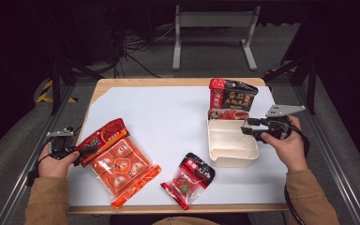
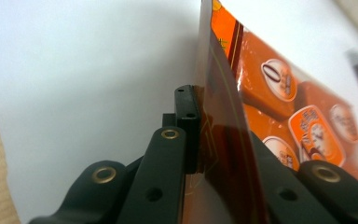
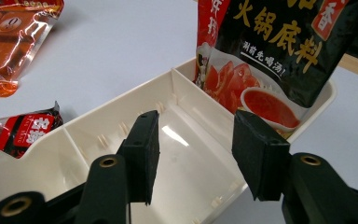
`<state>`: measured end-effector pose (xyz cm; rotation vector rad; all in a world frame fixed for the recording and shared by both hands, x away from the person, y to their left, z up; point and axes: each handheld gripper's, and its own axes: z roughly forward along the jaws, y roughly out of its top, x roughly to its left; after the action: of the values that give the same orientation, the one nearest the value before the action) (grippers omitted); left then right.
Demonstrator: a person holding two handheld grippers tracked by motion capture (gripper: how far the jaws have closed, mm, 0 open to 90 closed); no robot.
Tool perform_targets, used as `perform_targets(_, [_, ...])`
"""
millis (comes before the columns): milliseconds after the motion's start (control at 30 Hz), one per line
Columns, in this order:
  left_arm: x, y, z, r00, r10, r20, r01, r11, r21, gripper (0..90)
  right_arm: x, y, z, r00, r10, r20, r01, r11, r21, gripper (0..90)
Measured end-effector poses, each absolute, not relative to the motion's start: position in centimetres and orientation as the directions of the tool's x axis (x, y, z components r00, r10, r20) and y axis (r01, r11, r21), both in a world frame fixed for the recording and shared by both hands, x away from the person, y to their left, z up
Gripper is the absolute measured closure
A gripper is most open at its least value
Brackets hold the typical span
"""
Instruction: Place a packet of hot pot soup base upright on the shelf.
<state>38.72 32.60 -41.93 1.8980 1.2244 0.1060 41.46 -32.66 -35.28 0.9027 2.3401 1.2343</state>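
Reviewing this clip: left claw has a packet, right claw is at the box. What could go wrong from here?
1. The left claw pinches only the thin edge of the dark red packet, which overlaps the orange packet; lifting may slip or drag that one along.
2. The right claw straddles the wall of the cream box without pressing yet; closing could nudge the box.
3. The black pouch leans in the box's far compartment and might tip.

orange packet: glossy plastic film | tray: smooth cream plastic
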Motion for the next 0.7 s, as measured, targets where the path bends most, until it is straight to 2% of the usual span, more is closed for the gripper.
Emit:
perform_targets(467, [37.1,31.5,-37.3,0.57,0.749,-0.338,0.622,-0.124,0.773,90.0,41.1,-32.6,-34.7,-0.734,0.679,-0.009,0.364,0.404,0.839,52.4])
perform_targets(700, [36.2,30.3,-35.0,0.61,0.734,-0.299,0.564,-0.137,0.814,90.0,41.0,-32.9,-34.4,-0.726,0.688,-0.016,0.356,0.396,0.846,50.8])
